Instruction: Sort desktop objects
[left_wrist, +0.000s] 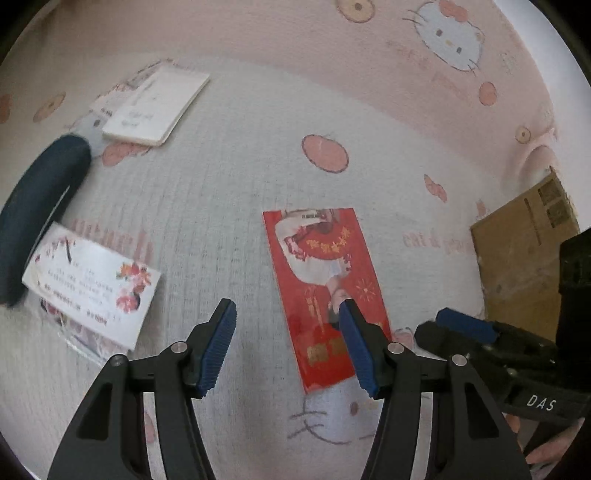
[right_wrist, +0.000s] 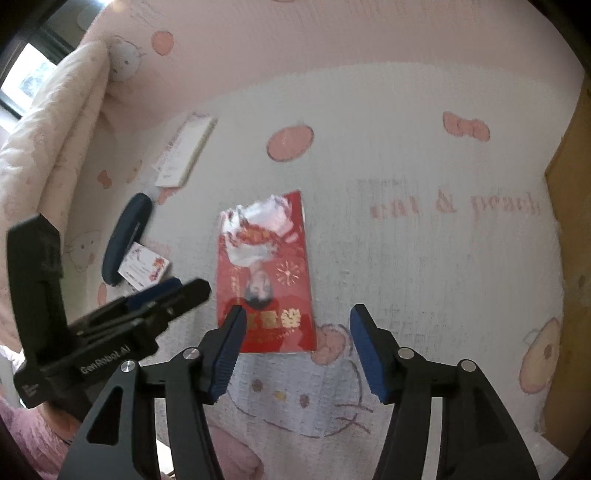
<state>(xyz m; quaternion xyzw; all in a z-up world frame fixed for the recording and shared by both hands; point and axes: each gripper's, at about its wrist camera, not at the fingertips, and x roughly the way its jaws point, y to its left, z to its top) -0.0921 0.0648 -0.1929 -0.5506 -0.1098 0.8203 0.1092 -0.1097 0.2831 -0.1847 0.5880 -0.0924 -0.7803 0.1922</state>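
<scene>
The work surface is a bed covered by a cat-and-peach print blanket (left_wrist: 229, 192), soft and ribbed. This is the largest source of risk: flat items sink into the cloth, so a finger reaching under an edge may pinch fabric instead and drag the blanket, displacing everything on it.

A cardboard box (left_wrist: 524, 258) stands at the right edge. Whether it is the sorting destination cannot be told.

A dark glasses case (left_wrist: 40, 206) lies at the left, touching a floral card packet (left_wrist: 92, 284) in clear wrap. Moving either is likely to disturb the other, and the glossy wrap may slip.

A white notepad (left_wrist: 159, 107) lies farther back, overlapping other papers; a grasp there could lift several sheets at once.

The red envelope (right_wrist: 264, 273) lies flat on the blanket at centre, held by nothing. It is thin and shiny, and could crease or slide if nipped at one corner.

The left gripper (left_wrist: 288, 347) and right gripper (right_wrist: 297, 350) hover just above the envelope's near end, fingers spread wide and empty. The two tools are close together; a collision is possible if both descend on the envelope at once.
</scene>
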